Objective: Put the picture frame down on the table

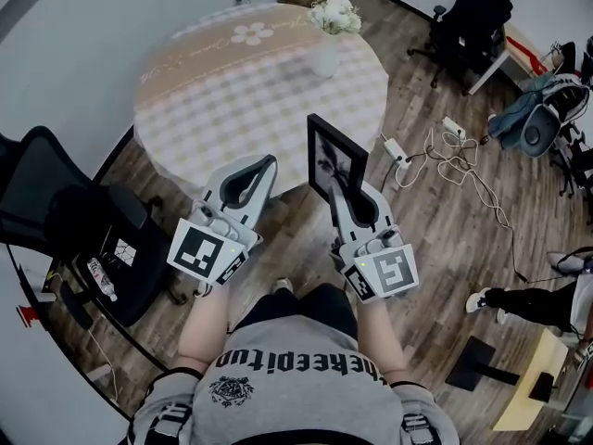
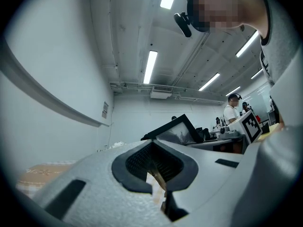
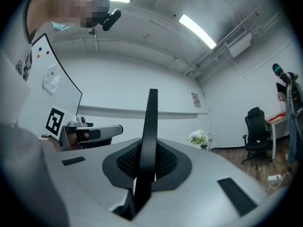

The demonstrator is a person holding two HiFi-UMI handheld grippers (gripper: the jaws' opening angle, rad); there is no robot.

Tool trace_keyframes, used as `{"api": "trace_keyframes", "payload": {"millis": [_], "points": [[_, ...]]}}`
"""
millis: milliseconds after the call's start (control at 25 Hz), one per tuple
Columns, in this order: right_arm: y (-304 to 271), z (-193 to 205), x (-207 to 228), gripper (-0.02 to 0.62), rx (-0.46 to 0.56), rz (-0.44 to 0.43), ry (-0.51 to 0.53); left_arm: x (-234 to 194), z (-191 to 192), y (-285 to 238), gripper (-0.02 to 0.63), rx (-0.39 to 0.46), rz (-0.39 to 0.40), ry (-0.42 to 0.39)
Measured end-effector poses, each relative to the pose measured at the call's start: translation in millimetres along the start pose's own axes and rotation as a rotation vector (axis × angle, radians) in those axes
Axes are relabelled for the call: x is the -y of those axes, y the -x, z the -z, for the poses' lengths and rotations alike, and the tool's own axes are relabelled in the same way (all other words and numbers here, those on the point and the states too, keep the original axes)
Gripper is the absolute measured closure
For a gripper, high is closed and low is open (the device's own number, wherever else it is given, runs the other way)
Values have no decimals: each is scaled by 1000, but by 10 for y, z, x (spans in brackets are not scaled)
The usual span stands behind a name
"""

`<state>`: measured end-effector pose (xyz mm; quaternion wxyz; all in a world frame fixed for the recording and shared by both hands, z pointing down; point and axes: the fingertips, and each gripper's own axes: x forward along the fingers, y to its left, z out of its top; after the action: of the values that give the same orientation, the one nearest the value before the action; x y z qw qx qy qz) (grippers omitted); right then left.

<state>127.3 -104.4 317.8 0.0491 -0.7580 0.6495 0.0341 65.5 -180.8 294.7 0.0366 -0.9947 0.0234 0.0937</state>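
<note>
The right tongs (image 1: 339, 189) are clamped nearly shut on the lower edge of the picture frame (image 1: 334, 154), holding it upright in the air by the near rim of the round tabletop (image 1: 213, 100). The left tongs (image 1: 267, 165) seem closed, gripping nothing.

Both grippers were held out ahead of the torso, side by side.
The left gripper (image 1: 267, 163) angled forward and slightly inward, its jaws together with nothing between them. The right gripper (image 1: 335, 185) angled inward too, its jaws clamped on the edge of the picture frame (image 1: 334, 154), which stood upright above them. The left forearm (image 1: 206, 321) and right forearm (image 1: 382, 336) reached forward, bare.
</note>
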Motion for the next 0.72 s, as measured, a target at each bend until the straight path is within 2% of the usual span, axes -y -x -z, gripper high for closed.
{"api": "trace_keyframes", "payload": {"millis": [320,720], "points": [[-206,111,133,574,-11,-3,-3,-155,110,-129,591,5,4,11],[-803,176,603,574,-24,-93,-27,-566,208,-634,591,-8,-84,-2]]}}
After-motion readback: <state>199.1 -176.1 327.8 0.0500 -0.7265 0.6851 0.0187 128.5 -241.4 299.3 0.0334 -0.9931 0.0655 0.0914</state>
